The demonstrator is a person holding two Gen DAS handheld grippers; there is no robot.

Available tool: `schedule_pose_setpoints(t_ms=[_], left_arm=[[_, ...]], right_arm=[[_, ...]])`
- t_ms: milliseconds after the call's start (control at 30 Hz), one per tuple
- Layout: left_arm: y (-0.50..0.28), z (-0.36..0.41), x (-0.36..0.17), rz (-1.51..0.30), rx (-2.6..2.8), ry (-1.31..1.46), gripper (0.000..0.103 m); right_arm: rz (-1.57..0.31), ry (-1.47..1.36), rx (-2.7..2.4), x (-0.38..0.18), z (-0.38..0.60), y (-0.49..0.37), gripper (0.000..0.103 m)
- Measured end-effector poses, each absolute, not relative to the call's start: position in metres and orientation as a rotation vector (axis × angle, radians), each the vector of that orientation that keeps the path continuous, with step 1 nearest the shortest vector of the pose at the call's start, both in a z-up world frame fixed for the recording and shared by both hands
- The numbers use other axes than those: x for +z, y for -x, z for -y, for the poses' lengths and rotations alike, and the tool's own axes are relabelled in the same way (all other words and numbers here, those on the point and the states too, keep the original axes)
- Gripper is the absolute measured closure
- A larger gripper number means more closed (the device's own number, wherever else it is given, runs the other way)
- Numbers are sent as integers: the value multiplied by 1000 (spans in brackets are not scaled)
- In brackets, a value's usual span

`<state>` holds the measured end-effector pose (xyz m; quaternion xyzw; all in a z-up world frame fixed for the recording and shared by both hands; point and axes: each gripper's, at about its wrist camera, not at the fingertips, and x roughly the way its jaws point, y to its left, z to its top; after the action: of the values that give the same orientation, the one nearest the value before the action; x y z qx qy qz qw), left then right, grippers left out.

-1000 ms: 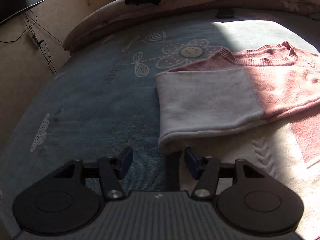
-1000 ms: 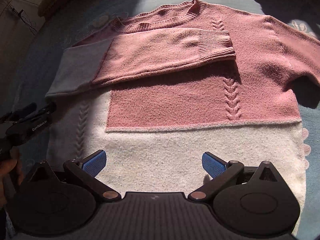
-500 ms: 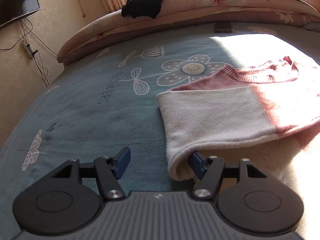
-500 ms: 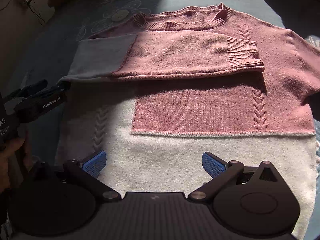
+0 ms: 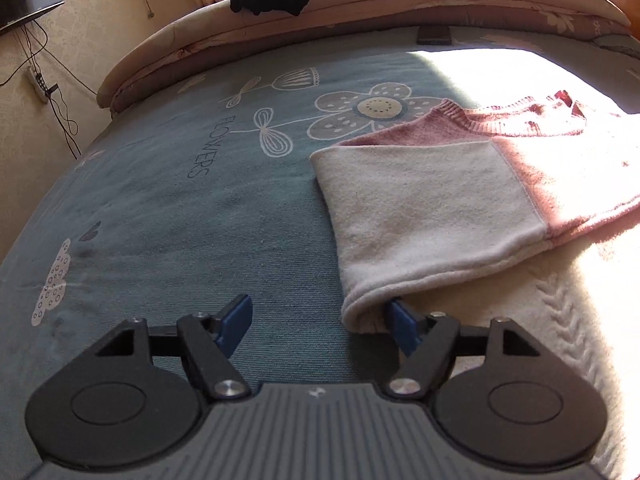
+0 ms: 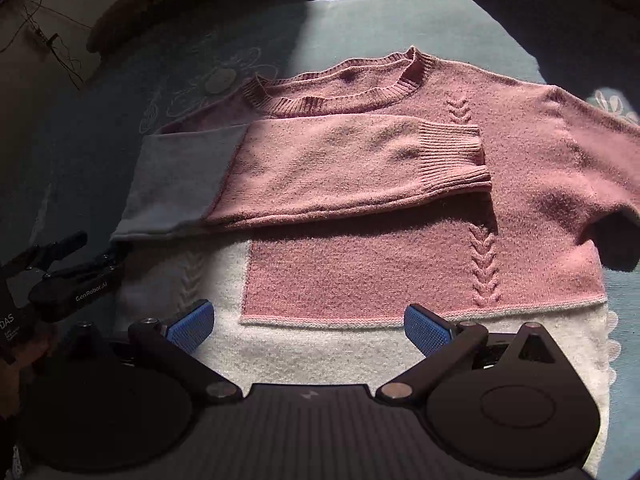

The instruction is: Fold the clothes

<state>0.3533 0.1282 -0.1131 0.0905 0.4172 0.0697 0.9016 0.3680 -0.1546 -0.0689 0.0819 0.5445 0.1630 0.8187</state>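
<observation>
I find my left gripper [image 5: 320,320], jaws just widened and empty, straddling the folded pink-and-cream knitted sweater sleeve's [image 5: 432,216] near corner (right gripper [image 6: 308,326] gapes idle).

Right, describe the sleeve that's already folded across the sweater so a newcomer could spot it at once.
On the blue flower-print bedspread lies a pink and cream sweater, front up. The folded sleeve lies across its chest just under the ribbed neckline. It starts cream at the shoulder fold, turns pink and ends in a ribbed cuff mid-chest, whereas the other sleeve stretches outward, unfolded.
</observation>
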Motion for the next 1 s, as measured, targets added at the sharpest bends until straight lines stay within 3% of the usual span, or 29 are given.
schedule_pose_setpoints(t_ms=[133,367,600,733,833,933,967,1000], left_arm=[[-352,-137,-118,-868,178,-112,18],[-354,-139,-118,-879,174,-108,18],[-355,-142,-118,-888,164,-94,18],[-356,-143,-117,-897,166,-81,18],[-358,-143,-116,-903,169,-83,18],[-359,-142,-116,-908,180,-81,18],[-359,-141,-116,-908,184,-80,18],[-359,-141,-116,-909,187,-79,18]], right_arm=[[-1136,-321,326,-69,178,-398,12],[-1132,-842,174,-110,244,-437,15],[-1049,-1070,56,-148,282,-444,16],[-981,-1034,93,-149,286,-449,16],[-998,-942,121,-146,283,-459,32],[-1043,-820,111,-138,280,-468,67],[-1064,-775,107,-135,279,-471,90],[-1065,-763,126,-131,279,-474,89]])
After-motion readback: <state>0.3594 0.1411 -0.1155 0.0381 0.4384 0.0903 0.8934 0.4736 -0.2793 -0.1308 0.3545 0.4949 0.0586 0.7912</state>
